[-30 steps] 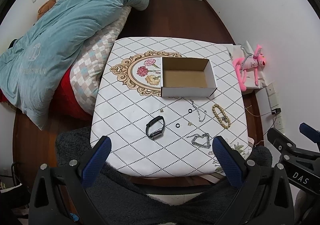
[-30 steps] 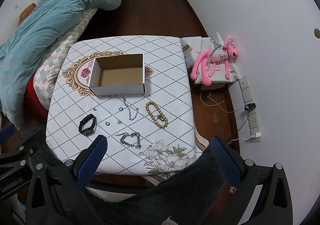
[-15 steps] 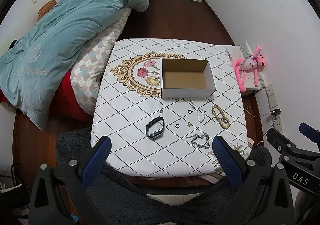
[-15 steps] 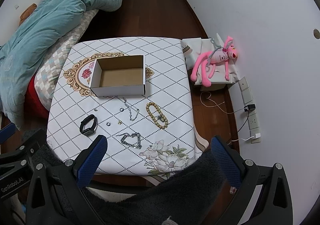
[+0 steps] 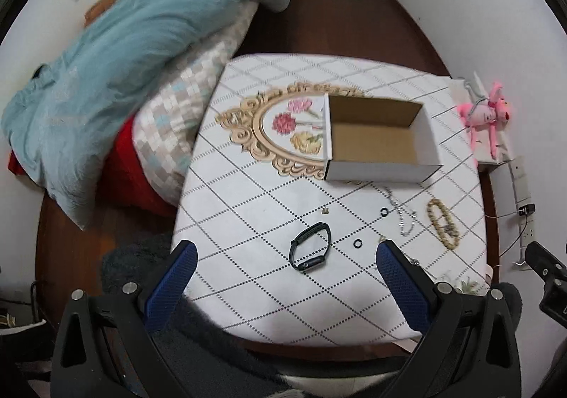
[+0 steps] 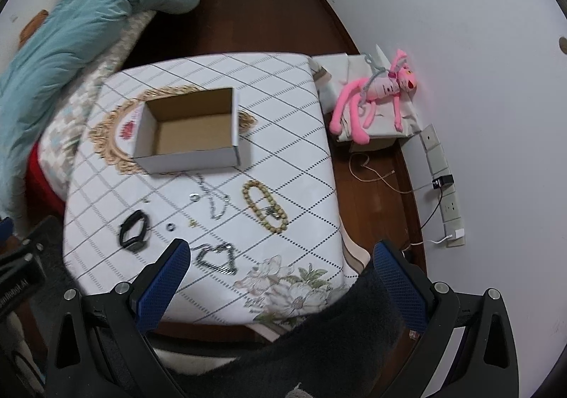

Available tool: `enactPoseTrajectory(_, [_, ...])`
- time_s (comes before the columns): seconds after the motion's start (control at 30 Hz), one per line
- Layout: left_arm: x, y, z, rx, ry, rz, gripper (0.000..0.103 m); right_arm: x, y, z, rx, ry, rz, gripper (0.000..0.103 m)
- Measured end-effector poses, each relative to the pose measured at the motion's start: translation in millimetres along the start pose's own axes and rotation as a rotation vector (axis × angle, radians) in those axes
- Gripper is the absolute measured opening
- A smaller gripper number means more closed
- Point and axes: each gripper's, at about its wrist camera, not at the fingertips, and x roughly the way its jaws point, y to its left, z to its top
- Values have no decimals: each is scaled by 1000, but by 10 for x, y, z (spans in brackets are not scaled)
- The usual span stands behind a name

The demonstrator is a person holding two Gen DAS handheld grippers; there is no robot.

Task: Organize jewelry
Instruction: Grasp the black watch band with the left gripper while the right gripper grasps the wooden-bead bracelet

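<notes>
An open cardboard box stands empty on the patterned table. In front of it lie a black wristband, a beaded bracelet, a thin silver chain, a silver link bracelet and small rings. My left gripper is open and empty above the table's near edge, close to the wristband. My right gripper is open and empty above the near right corner.
A bed with a teal duvet borders the table's left. A pink plush toy lies on a white box by the right wall. Wall sockets with cables are on the right. Dark fabric lies below.
Both grippers have moved forward and down toward the table, so the box and jewelry look larger. Both stay open and empty.
</notes>
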Motion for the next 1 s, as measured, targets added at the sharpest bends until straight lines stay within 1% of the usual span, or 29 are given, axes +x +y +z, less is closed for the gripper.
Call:
enactPoseTrajectory(0.07, [210,35,1,-8,30,14,103,251,-23,24,11,27,-8,103])
enactPoseTrajectory(0.23, [754,62,-48,-13,120,13,103,901,-59,57,45,97,17,103])
enactPoseTrajectory(0.37, [1127,86,-132,-12,191,12,102,1308,-73,62,66,144,24,99])
enactPoseTrajectory(0.47, [1369,117,-184,-20,254,-2,93,1570,-96,60,83,170,23,94])
enactPoseTrajectory(0.53, [1458,112,-199,-22,285,-26,93,1723,-123,61,98,188,28,91])
enactPoseTrajectory(0.6, [1507,65,-221,-5,295,-50,93,1871,-149,62,115,202,33,89])
enactPoseTrajectory(0.7, [1559,-70,-259,48,304,-93,93,2043,-170,90,130,217,47,86])
enactPoseTrajectory(0.8, [1607,-183,-288,89,314,-113,93,2188,-177,130,131,220,50,79])
enactPoseTrajectory(0.9, [1649,-267,-311,124,317,-110,93,2306,-141,149,116,225,49,70])
enactPoseTrajectory(0.97, [1661,-323,-333,142,310,-105,92,2360,-111,150,102,229,65,60])
enactPoseTrajectory(1.0, [1667,-340,-342,150,307,-100,92,2383,-85,147,91,228,74,59])
